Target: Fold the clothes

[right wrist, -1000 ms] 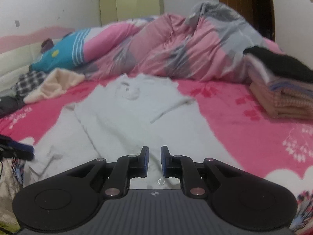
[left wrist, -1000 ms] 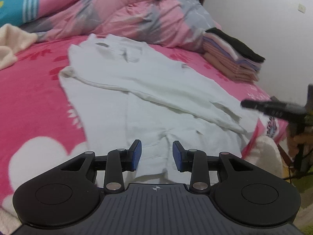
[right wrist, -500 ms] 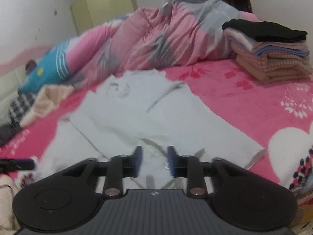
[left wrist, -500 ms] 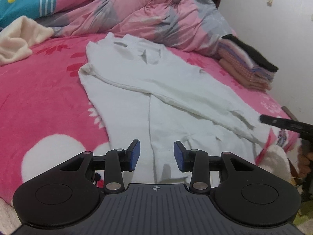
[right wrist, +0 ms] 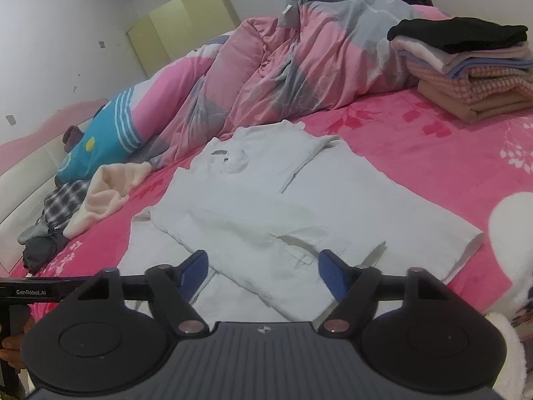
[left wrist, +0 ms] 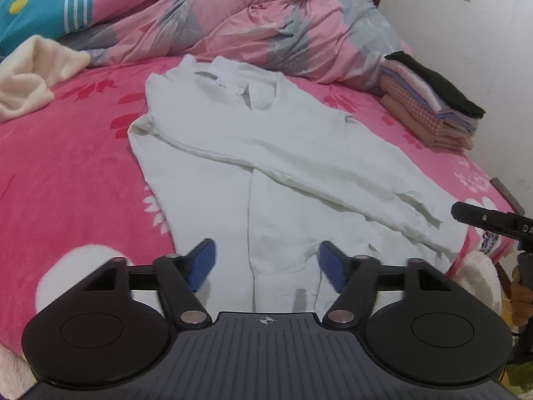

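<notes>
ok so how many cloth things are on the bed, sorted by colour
white: 1, the shirt spread flat
cream: 1, the fleece
plaid: 1, a checked garment
dark grey: 1, a bundle
pink and grey: 1, the quilt
mixed: 1 folded stack, black on top, layers too tight to count
total: 6

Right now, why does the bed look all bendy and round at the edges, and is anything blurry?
Left wrist view: the fisheye lens curves the pink bed and darkens the corners; the white shirt looks sharp, its lighting soft and even. Right wrist view: the same bulge tilts the wardrobe, and the folded stack looks a little soft near the edge.
</notes>
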A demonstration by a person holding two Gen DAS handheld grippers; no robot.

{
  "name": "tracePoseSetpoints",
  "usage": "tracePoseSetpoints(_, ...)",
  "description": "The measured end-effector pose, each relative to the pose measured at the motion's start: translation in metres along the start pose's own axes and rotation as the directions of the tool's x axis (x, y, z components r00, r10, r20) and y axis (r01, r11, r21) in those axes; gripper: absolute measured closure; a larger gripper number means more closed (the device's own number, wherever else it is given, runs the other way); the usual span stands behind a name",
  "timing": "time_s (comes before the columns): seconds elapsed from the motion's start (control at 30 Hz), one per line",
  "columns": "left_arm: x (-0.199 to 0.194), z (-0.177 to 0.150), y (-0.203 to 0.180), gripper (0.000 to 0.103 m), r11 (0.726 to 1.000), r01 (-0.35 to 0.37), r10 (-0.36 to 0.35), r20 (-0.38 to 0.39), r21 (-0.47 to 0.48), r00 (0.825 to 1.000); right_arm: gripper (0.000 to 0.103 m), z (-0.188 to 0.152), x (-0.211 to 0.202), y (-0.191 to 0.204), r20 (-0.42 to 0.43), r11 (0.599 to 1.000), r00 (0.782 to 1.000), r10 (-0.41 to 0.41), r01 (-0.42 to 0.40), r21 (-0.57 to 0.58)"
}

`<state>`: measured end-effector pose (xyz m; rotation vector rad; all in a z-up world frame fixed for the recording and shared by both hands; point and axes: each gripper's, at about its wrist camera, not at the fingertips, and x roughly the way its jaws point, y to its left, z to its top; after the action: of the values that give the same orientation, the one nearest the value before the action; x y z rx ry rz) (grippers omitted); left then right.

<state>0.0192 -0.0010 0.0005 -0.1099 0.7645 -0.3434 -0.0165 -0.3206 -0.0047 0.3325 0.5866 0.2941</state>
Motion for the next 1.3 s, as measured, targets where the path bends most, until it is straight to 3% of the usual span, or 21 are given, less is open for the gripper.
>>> tracePoseSetpoints(0.1, 0.001, 0.003, 0.0, 0.01, 1.0, -0.01, 0.01, -0.019, -0.008, 1.0, 0.013, -0.001, 0.0, -0.001, 0.0, 1.0, 1.0, -0.004, 0.004, 0.008)
tracePoseSetpoints(0.27, -0.004, 0.005, -0.007, 0.002, 1.0, -0.01, 0.01, 0.008, 0.017, 1.0, 0.006, -0.001, -0.001, -0.001, 0.006, 1.0, 1.0, 0.005, -0.005, 0.01)
tracePoseSetpoints(0.9, 0.002, 0.0, -0.018, 0.002, 0.999, 0.012, -0.013, -0.031, -0.043, 0.999, 0.002, -0.001, 0.002, -0.003, -0.001, 0.999, 1.0, 0.032, -0.031, 0.038)
tracePoseSetpoints(1.3, 0.003, -0.002, -0.023, 0.002, 1.0, 0.0, -0.001, -0.031, -0.027, 1.0, 0.001, -0.004, 0.003, -0.001, -0.016, 0.997, 0.999, 0.044, -0.043, 0.064)
